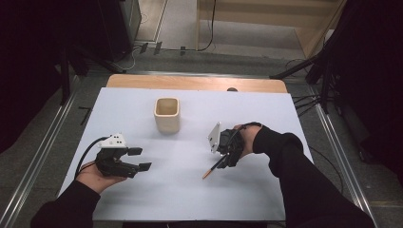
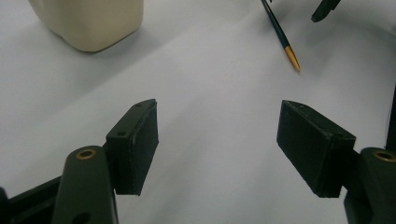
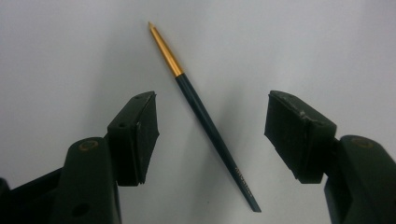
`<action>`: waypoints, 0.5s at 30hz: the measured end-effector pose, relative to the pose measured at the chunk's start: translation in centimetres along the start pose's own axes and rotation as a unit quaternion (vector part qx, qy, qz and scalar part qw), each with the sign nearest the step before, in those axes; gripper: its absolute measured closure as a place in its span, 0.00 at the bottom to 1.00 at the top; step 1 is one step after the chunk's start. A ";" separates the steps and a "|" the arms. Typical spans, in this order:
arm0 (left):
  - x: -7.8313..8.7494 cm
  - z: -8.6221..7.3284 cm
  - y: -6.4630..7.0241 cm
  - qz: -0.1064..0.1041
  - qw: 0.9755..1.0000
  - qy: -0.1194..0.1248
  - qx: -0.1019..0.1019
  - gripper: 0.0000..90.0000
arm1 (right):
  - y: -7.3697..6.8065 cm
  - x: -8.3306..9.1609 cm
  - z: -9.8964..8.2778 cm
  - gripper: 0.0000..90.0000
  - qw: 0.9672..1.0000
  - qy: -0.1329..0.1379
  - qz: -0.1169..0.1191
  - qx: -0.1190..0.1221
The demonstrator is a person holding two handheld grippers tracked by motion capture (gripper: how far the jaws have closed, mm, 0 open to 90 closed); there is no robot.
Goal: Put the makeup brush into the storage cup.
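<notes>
On the white table, the left gripper rests near the left edge, its jaws spread wide with nothing between them. A cream square cup stands upright toward the far edge, about mid-table. Right of centre, the right gripper hangs over a dark paintbrush with a gold ferrule; its jaws stand wide apart, straddling the handle without touching it, and the brush lies flat on the table.

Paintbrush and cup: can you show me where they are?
paintbrush (image 3: pixel 205 120): right gripper view, on its dark handle, between the open jaws.
cup (image 1: pixel 167 115): high view, on its cream front wall.
</notes>
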State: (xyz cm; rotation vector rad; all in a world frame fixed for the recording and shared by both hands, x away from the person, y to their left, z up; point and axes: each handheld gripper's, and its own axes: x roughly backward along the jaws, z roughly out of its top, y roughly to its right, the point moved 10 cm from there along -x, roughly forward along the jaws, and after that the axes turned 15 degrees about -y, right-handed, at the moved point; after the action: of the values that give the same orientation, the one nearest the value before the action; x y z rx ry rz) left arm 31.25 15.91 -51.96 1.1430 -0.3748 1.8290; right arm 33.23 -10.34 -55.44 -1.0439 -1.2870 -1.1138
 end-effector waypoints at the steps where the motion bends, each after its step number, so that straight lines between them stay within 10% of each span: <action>1: 0.0 0.0 0.0 0.000 1.000 0.000 0.000 0.33 | 0.0 0.0 0.0 0.40 1.000 0.000 0.000 0.000; 15: -0.1 0.0 0.0 0.000 1.000 -0.001 0.001 0.33 | -0.2 -1.1 -0.2 0.39 1.000 -0.008 -0.001 0.030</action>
State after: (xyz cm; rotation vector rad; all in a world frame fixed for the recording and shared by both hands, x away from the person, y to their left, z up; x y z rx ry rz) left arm 31.26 15.87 -52.02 1.1456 -0.3751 1.8289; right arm 33.09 -10.53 -56.51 -1.0090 -1.3261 -1.0636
